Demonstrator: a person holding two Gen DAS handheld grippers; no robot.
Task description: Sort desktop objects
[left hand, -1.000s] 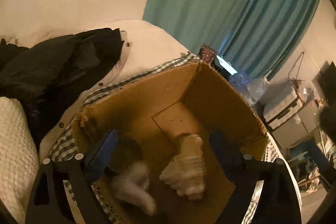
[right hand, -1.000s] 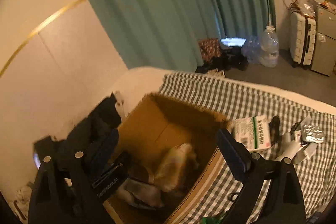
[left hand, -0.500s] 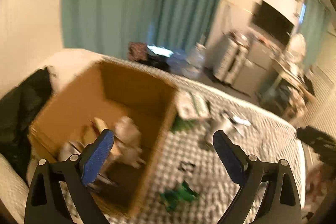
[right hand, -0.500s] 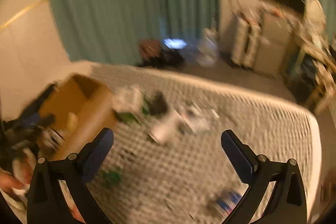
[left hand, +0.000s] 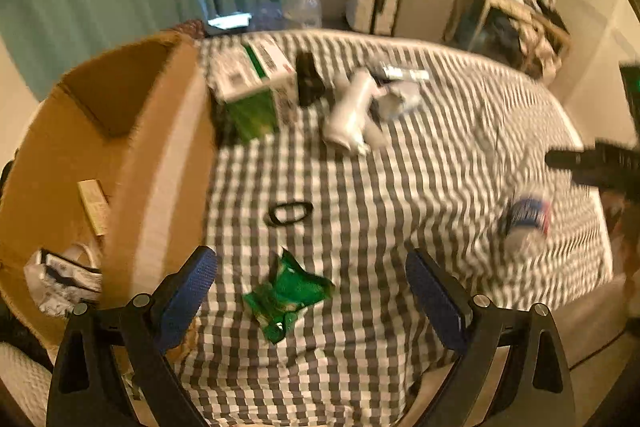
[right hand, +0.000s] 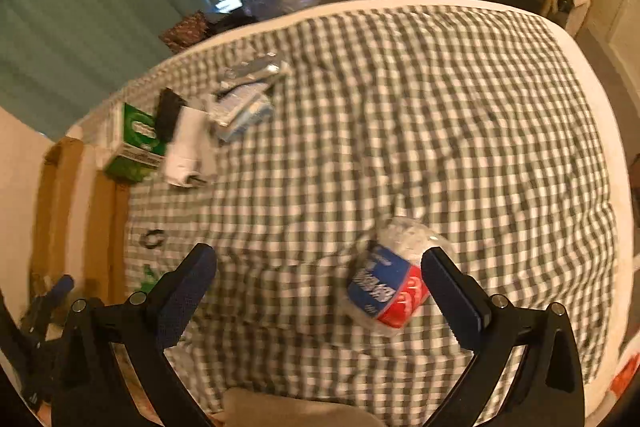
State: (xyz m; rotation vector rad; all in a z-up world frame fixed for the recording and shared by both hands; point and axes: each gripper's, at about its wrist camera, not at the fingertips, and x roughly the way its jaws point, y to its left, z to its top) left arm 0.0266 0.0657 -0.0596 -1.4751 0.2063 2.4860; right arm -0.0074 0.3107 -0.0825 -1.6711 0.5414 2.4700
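the cardboard box (left hand: 160, 163) sits at the left edge of the bed (left hand: 400, 187), on the checked cloth. inside it lie a crumpled white bag (left hand: 64, 279) with black print and a small tan pack (left hand: 94, 205).

out on the cloth, a green and white carton (left hand: 256, 87) stands just beside the box. near it are a black thing (left hand: 308, 79), a white bottle (left hand: 352, 115) on its side and some silver packs (left hand: 400, 75). a black ring (left hand: 290, 213) lies in the middle. a green wrapper (left hand: 286, 297) lies near, between the jaws of the left gripper (left hand: 312, 295), which are wide open and hold nothing.

the right gripper (right hand: 320, 291) also has its jaws wide open. a clear bottle with a blue and red label (right hand: 390, 285) lies between them, close to the right jaw. the blur hides if it touches.

a second ago both grippers looked down into the box. now both look out over the bed.
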